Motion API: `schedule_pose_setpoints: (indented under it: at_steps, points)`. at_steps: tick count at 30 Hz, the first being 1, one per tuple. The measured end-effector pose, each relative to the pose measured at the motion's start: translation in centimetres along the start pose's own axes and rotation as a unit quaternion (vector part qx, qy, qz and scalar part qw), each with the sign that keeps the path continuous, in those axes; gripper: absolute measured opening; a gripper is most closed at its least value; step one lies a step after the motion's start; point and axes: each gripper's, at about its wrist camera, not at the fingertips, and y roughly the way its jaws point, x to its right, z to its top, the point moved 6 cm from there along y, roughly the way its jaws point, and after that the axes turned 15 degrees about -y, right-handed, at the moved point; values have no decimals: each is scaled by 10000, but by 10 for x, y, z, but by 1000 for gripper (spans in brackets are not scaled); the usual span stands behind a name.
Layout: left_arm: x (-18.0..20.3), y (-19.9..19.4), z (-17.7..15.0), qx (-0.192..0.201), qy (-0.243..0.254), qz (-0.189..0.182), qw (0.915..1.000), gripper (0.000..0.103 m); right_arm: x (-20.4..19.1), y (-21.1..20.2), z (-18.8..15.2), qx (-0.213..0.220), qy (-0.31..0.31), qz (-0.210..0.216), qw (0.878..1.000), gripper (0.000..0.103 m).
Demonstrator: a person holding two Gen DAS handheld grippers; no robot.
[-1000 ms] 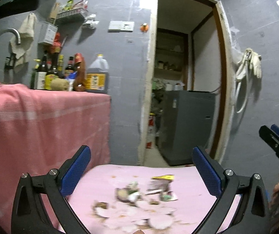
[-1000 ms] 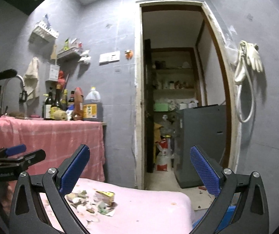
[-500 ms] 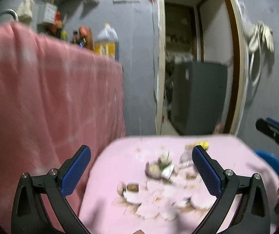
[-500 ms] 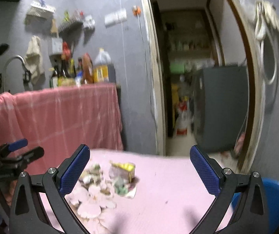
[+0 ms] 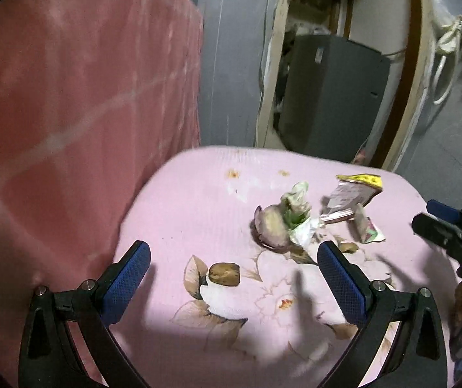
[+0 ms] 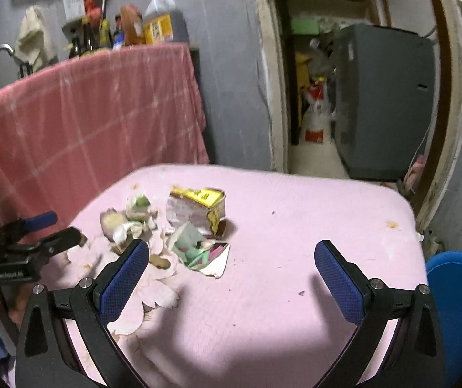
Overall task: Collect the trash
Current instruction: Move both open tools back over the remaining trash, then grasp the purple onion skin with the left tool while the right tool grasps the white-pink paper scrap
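Note:
A small heap of trash lies on the pink floral tablecloth (image 5: pixel 198 200). It holds a crushed carton with a yellow top (image 5: pixel 355 192) (image 6: pixel 198 208), a crumpled white-green wrapper (image 5: pixel 297 215) (image 6: pixel 137 208), a brown peel (image 5: pixel 271 226) and a torn green-pink packet (image 6: pixel 198 249). My left gripper (image 5: pixel 232 255) hovers open over the cloth, short and left of the heap, holding nothing. My right gripper (image 6: pixel 232 252) is open and empty too, with its left finger beside the torn packet. Each gripper shows in the other's view: the left gripper (image 6: pixel 64 226), the right gripper (image 5: pixel 425 215).
A counter draped in red-pink cloth (image 6: pixel 101 113) stands left of the table and carries bottles (image 6: pixel 160 22). Behind the table, a doorway shows a grey appliance (image 6: pixel 386 97). A blue bin (image 6: pixel 457 307) sits low at the table's right edge.
Both grippers have tilted down and come closer to the table, so the trash heap looks larger and nearer. Both stay open.

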Motion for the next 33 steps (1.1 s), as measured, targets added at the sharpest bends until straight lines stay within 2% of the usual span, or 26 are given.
schedule_pose_setpoints:
  at_steps: [5, 8, 12, 18, 22, 25, 29, 33]
  points:
    - [-2, 14, 6, -260, -213, -137, 9993, 75, -5, 24, -1, -399, -71, 202, 9990, 102]
    - [-1, 22, 8, -481, -282, -239, 9982, 58, -8, 37, 0, -614, -35, 359, 9975, 95]
    - [3, 23, 11, -549, -264, -359, 9975, 54, -14, 56, 1, -969, -19, 553, 9938, 82]
    - [7, 29, 16, -735, -413, -624, 9945, 52, -14, 67, -3, -1217, 152, 818, 9891, 81]
    - [5, 30, 17, -801, -498, -695, 9931, 38, -14, 66, -4, -1258, 165, 791, 9888, 77]
    - [1, 29, 18, -848, -659, -737, 9915, 31, -17, 65, -3, -1259, 81, 767, 9890, 71]
    - [4, 29, 18, -926, -686, -864, 9896, 15, -20, 66, -2, -1293, 18, 775, 9886, 53]
    - [9, 26, 15, -884, -536, -804, 9914, 15, -26, 66, -4, -1363, -134, 745, 9878, 49]
